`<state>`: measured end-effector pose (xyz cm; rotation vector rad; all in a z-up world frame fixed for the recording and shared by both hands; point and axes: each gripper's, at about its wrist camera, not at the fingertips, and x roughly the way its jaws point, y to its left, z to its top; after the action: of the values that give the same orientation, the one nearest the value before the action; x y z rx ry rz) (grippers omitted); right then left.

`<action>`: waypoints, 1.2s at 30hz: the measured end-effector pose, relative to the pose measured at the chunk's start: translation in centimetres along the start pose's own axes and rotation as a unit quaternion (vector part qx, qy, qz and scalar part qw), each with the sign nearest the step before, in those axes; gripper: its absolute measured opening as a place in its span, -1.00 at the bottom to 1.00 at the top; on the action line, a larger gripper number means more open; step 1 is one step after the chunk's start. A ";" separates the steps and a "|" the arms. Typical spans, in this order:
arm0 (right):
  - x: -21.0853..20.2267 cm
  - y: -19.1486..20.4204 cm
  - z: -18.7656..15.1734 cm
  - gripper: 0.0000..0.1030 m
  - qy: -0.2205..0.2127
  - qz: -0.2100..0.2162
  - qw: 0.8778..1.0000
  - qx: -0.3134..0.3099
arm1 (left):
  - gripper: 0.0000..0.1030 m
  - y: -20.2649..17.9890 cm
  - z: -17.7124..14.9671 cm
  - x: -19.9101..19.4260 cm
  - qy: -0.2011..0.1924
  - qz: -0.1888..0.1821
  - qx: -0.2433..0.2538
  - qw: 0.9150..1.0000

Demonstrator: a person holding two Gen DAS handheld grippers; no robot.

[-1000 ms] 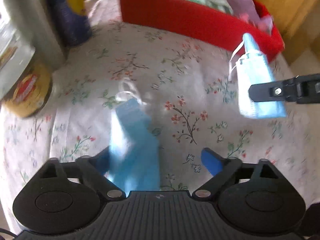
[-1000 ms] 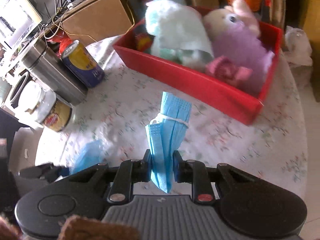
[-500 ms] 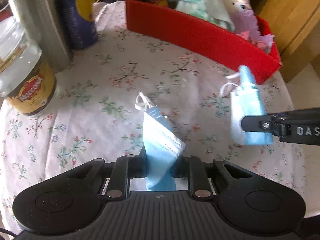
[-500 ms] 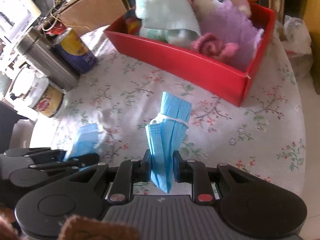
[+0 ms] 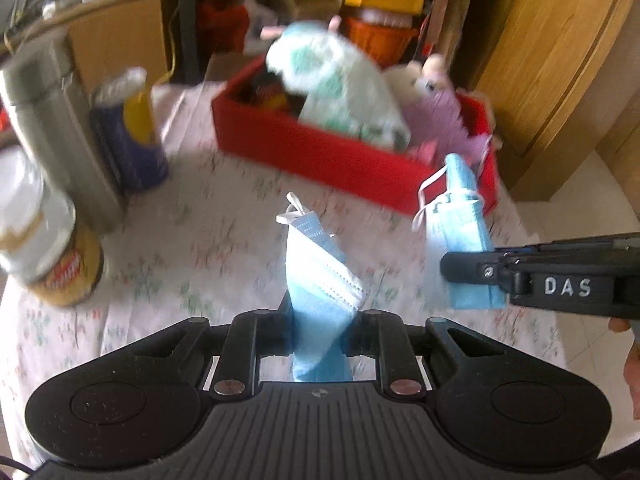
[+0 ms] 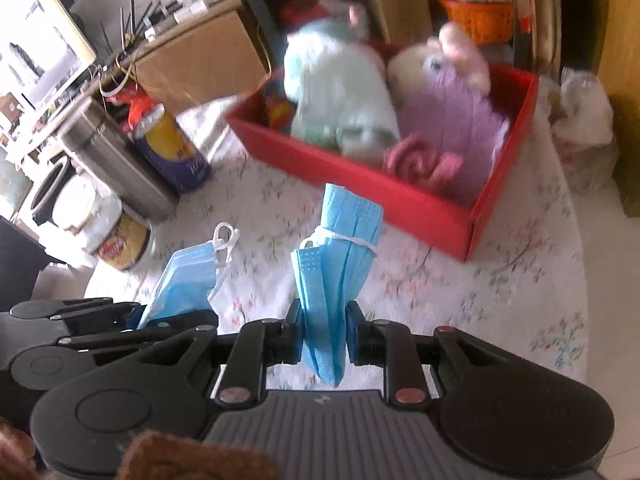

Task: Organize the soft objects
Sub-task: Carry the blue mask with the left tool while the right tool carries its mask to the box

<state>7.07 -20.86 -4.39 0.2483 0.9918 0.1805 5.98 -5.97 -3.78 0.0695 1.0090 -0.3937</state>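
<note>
The left hand-held gripper [image 5: 319, 330] is pinching a folded blue mask [image 5: 320, 276], lifted clear of the table [image 5: 224, 236]. The right hand-held gripper [image 6: 323, 334] is clamping a rolled blue mask [image 6: 334, 276], near the red box [image 6: 384, 188] at the table's far edge.

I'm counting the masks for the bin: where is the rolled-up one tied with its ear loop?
The rolled mask is clamped in the right gripper, held above the floral tablecloth just short of the red bin.
</note>
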 end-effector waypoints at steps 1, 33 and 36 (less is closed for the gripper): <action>-0.4 0.0 0.2 -1.00 -0.007 0.000 1.000 0.000 | -0.62 -0.2 0.4 -0.3 -0.009 0.001 0.002 1.000; -6.2 -0.7 5.1 -1.00 -0.146 -0.033 0.989 -0.003 | -0.56 -2.3 8.3 -1.8 -0.115 0.012 0.008 0.993; -6.4 -0.8 5.8 -1.00 -0.157 -0.039 0.987 -0.001 | -0.55 -2.4 9.1 -1.5 -0.119 0.014 0.007 0.993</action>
<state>8.55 -24.03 3.50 0.2277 0.6867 0.0682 11.77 -9.96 2.61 0.0481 0.7698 -0.3749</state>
